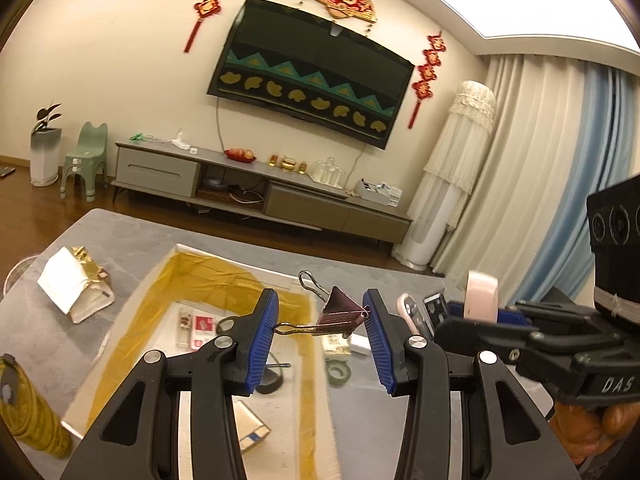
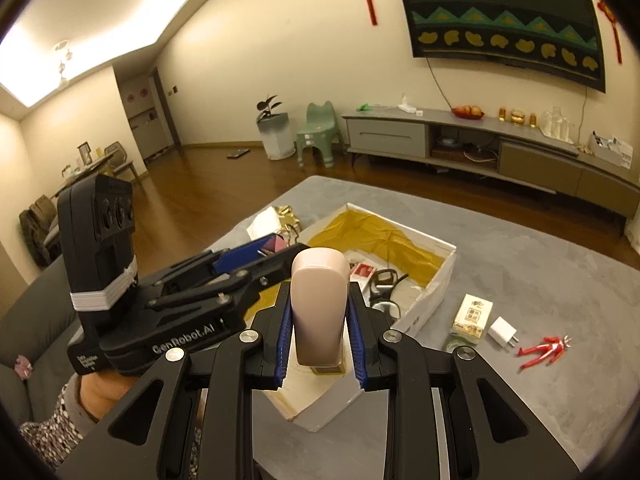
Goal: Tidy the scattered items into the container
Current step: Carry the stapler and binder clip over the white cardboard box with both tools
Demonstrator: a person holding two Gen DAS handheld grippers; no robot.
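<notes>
**Desk:** What does each hand-held gripper carry, nearest the lens?

**Photographer:** The left hand-held gripper (image 1: 320, 322) hangs above the open box (image 2: 436, 280), its blue pads spread wide. A pink binder clip (image 1: 342, 312) sits between them, one wire handle against the left pad and the clip body against the right; whether it is truly pinched cannot be told. The right hand-held gripper (image 2: 318, 322) is clamped on a pale pink stapler-shaped item (image 2: 318, 304), held upright over the box's near corner.

**Desk:** How would those two handle?

**Photographer:** The clip looks light, stiff and springy, its thin wire loops apt to swivel; the folded metal body is likely the surer hold. The pink item appears rigid, smooth plastic, possibly slippery, best taken across its flat sides as it is now.

**Desk:** And the box itself?

**Photographer:** White card, lined with yellow tissue. Inside lie a red-and-white packet (image 2: 365, 271), dark-framed glasses (image 2: 386, 292) and other small things too unclear to name.

**Desk:** What remains outside it?

**Photographer:** On the grey counter (image 2: 540, 248), beside the box's right wall, a small printed carton (image 2: 472, 316) and a white plug adapter (image 2: 502, 331); farther right, a red toy figure (image 2: 544, 351). Beyond the box's left side, a gold-and-white bag (image 1: 76, 284).
</notes>
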